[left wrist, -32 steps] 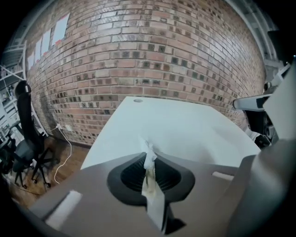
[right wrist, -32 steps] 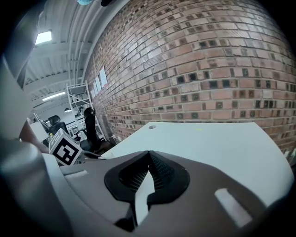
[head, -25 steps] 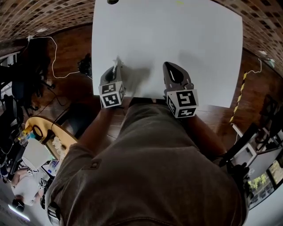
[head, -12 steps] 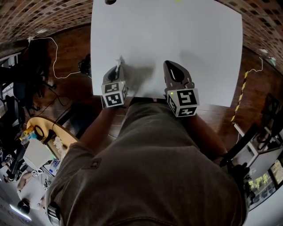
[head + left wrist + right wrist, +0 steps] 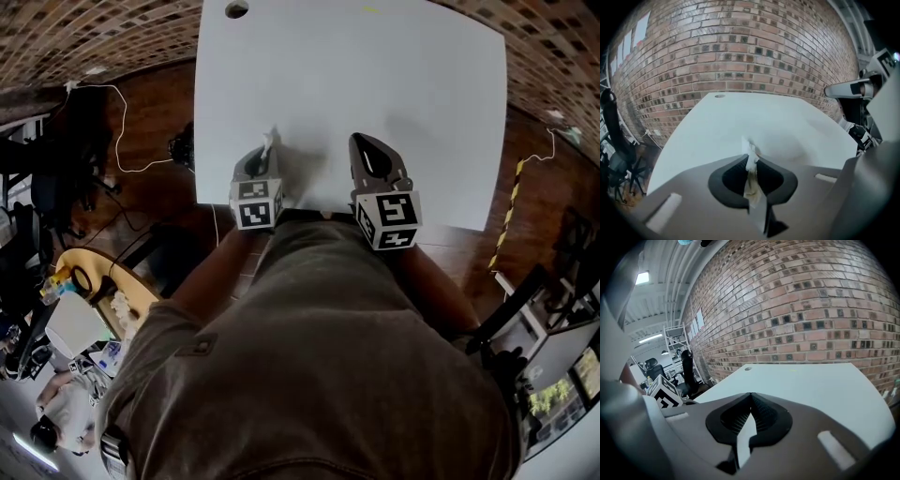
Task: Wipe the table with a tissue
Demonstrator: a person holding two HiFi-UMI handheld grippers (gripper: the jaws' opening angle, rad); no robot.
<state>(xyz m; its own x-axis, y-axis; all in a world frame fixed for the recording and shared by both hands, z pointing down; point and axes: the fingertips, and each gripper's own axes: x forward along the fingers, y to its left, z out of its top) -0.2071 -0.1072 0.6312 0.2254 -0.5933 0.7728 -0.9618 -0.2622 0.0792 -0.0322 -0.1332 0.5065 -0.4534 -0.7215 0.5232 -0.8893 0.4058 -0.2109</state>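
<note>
Tissue: mostly pinched out of sight inside the left gripper; only a crumpled tip shows.
Table: far edge cut off at the head view's top, near edge partly behind the person's shirt.

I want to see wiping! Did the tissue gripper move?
Yes. The left gripper slid right, away from the left edge of the table and toward the right gripper.

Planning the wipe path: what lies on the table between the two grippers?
Nothing: in the head view, only bare table separates left gripper and right gripper.
</note>
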